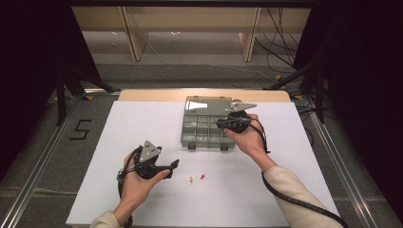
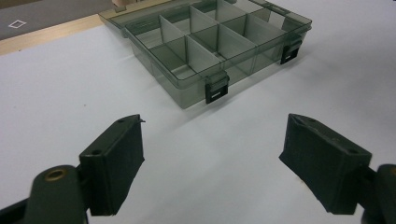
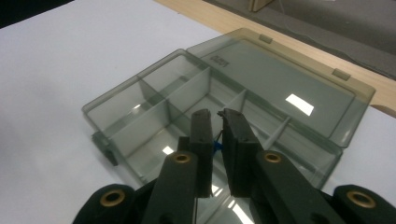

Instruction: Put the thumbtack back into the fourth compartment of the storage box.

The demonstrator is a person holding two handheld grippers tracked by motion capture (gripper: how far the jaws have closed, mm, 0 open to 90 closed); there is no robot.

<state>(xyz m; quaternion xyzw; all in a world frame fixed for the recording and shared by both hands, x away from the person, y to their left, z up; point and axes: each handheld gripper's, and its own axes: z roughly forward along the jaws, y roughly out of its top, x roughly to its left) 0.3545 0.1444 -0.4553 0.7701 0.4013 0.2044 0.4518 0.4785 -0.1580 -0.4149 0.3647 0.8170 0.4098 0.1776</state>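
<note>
The right gripper (image 3: pixel 215 122) is pinching a small blue piece (image 3: pixel 216 145) over the open box (image 3: pixel 140 112) near the table's far edge; the left gripper (image 2: pixel 212 156) is hanging open near the front edge, beside two small pieces (image 1: pixel 196 178).

Overhead light falls evenly on the white counter (image 1: pixel 142 118), which reads bright; the surroundings are near black. Soft, short shadows lie under the organizer box (image 2: pixel 215 46). Rectangular glare patches sit on its open lid (image 3: pixel 299 103). The high view is soft and low in detail. Near jaws in both gripper views are slightly blurred.
</note>
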